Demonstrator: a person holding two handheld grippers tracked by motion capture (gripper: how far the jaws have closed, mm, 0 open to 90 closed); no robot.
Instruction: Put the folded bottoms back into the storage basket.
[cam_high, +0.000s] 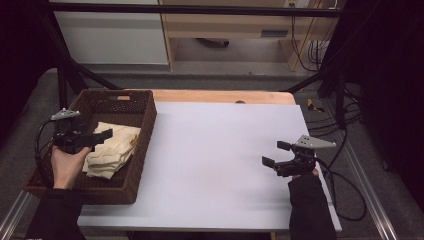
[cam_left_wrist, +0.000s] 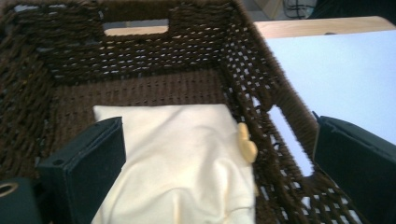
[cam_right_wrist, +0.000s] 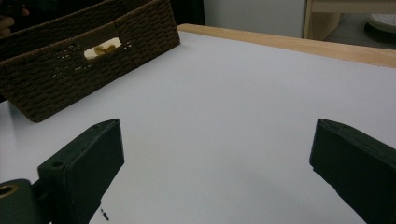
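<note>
Above the folded cloth (cam_high: 111, 147), left tongs (cam_high: 102, 136) wide.

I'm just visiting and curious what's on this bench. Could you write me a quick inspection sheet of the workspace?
Surface: white table top with a wooden edge at the far side.
Job's things: brown woven basket at the table's left, with a folded pale yellow cloth lying inside.
Clutter: nothing seen.
Grippers: left gripper over the basket, jaws open, nothing between them; right gripper over the bare table, open, holding nothing.
Cables: one trails from each gripper; more lie on the floor at the right.
Surroundings: dark frame, wooden furniture beyond.
</note>
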